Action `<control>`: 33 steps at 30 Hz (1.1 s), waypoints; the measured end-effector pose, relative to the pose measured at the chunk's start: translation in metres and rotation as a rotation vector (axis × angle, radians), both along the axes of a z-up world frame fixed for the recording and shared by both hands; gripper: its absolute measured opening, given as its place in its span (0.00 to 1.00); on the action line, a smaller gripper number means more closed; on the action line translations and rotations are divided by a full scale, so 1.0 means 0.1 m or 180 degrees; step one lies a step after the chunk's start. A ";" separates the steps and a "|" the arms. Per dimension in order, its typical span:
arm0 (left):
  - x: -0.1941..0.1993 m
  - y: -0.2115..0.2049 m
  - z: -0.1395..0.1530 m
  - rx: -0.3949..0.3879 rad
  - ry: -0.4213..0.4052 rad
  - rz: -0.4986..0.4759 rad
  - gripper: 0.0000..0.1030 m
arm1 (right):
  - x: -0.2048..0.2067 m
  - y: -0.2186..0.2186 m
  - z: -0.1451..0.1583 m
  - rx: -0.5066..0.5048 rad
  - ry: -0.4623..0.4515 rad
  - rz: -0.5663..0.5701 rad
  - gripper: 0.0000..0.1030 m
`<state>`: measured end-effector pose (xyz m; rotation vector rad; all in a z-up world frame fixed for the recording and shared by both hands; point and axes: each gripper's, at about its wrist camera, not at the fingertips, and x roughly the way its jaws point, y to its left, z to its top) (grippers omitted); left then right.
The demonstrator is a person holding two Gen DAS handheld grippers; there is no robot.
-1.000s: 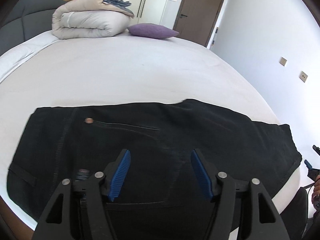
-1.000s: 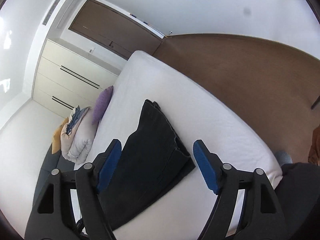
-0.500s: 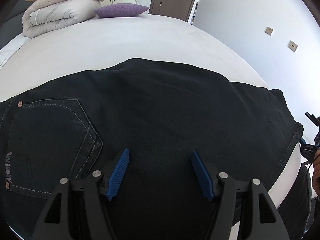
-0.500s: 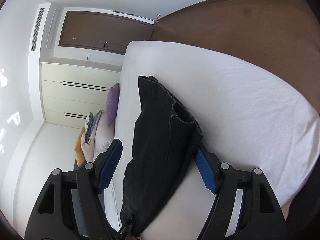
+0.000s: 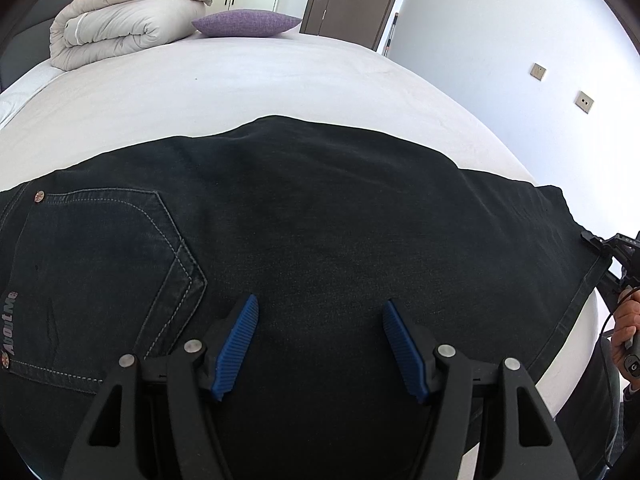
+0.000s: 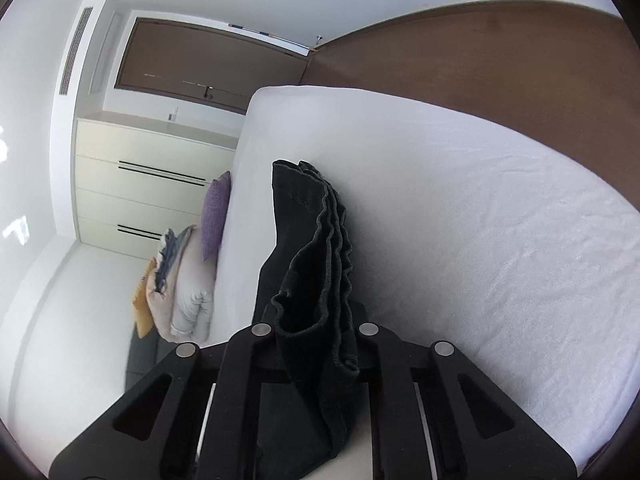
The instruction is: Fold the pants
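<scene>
The dark blue denim pants (image 5: pixel 320 240) lie flat across the near edge of the big white bed (image 5: pixel 240 80). Use the stitched back pocket (image 5: pixel 100 264) as your marker. It sits at the left end of the pants.

Your left claw (image 5: pixel 320 344) hangs just to the right of that pocket, over the middle of the cloth. Its blue pads are wide apart and hold nothing. Far to the right of the pocket, at the leg ends, your right claw (image 6: pixel 316 332) is closed tight on the bunched hem.

I think you are about to fold the legs over toward the pocket. Press the middle down with your left claw, or pinch it there. Then lift the hem and bring it across slowly, so the edges line up.

The left camera shows the whole pants and the pocket. The right camera shows the layers of hem in the grip, which the left camera cannot show.
</scene>
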<state>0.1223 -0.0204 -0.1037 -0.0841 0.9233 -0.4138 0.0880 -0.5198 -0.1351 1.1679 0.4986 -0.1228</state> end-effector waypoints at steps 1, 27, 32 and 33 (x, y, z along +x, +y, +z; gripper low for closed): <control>-0.01 0.00 0.00 -0.0002 -0.0001 0.0002 0.65 | 0.05 0.08 0.09 -0.0176 0.0018 0.0060 0.07; 0.39 -0.58 0.27 -0.1365 0.0752 -0.0263 0.98 | 0.15 3.25 0.38 -0.4448 0.0437 0.1668 0.06; 0.57 -0.50 0.12 -0.1651 0.1052 -0.0122 0.93 | 0.03 3.64 0.39 -0.4844 0.0272 0.1800 0.06; 0.58 -0.48 0.12 -0.1619 0.1054 -0.0136 0.79 | 0.00 3.71 0.38 -0.4900 0.0241 0.1840 0.06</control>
